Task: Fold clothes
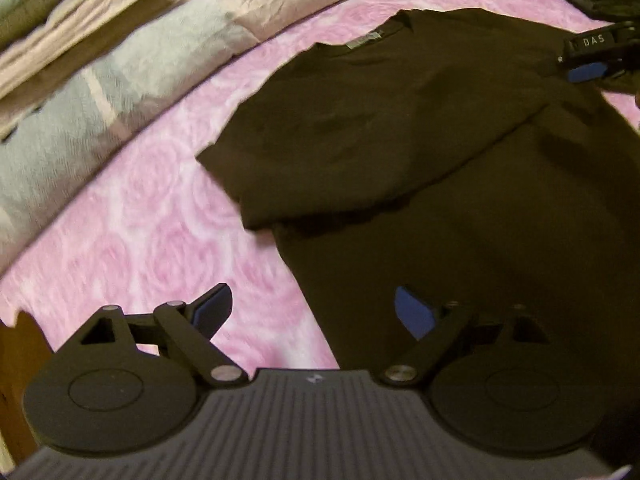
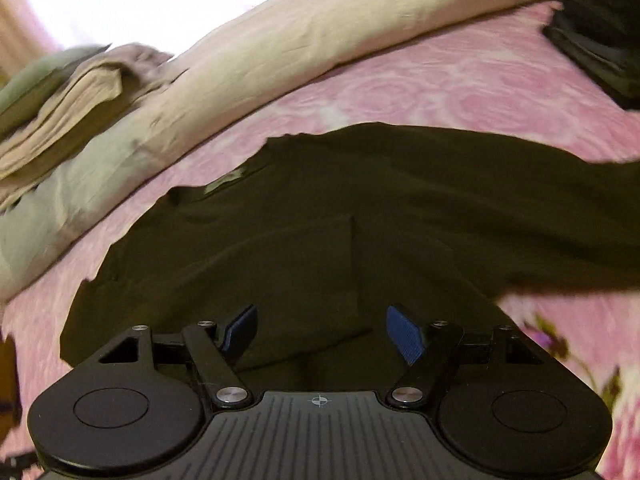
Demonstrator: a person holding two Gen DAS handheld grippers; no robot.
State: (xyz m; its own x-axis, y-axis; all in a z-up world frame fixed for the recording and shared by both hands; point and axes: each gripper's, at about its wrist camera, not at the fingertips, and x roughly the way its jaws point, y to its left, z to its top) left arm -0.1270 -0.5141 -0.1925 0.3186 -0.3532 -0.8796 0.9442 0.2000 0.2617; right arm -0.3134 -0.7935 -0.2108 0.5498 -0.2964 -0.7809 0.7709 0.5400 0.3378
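Observation:
A dark olive T-shirt [image 1: 420, 128] lies flat on the pink rose-patterned bedspread [image 1: 132, 216], collar label [image 1: 366, 38] toward the pillows. One sleeve is folded inward across the body [image 2: 280, 272]. My left gripper [image 1: 316, 316] hangs open over the shirt's near left edge, with one finger over the bedspread, the other over the dark fabric and nothing between them. My right gripper [image 2: 320, 334] stands open just above the folded sleeve, and its pads press on nothing. In the left wrist view the right gripper [image 1: 580, 60] shows at the shirt's far right shoulder.
Beige and grey-green pillows [image 1: 120, 80] run along the far side of the bed. A stack of folded beige cloth [image 2: 68, 96] sits at the far left. A pile of dark clothes [image 2: 596, 28] lies at the far right. A brown wooden edge [image 1: 20, 380] borders the bed's near left.

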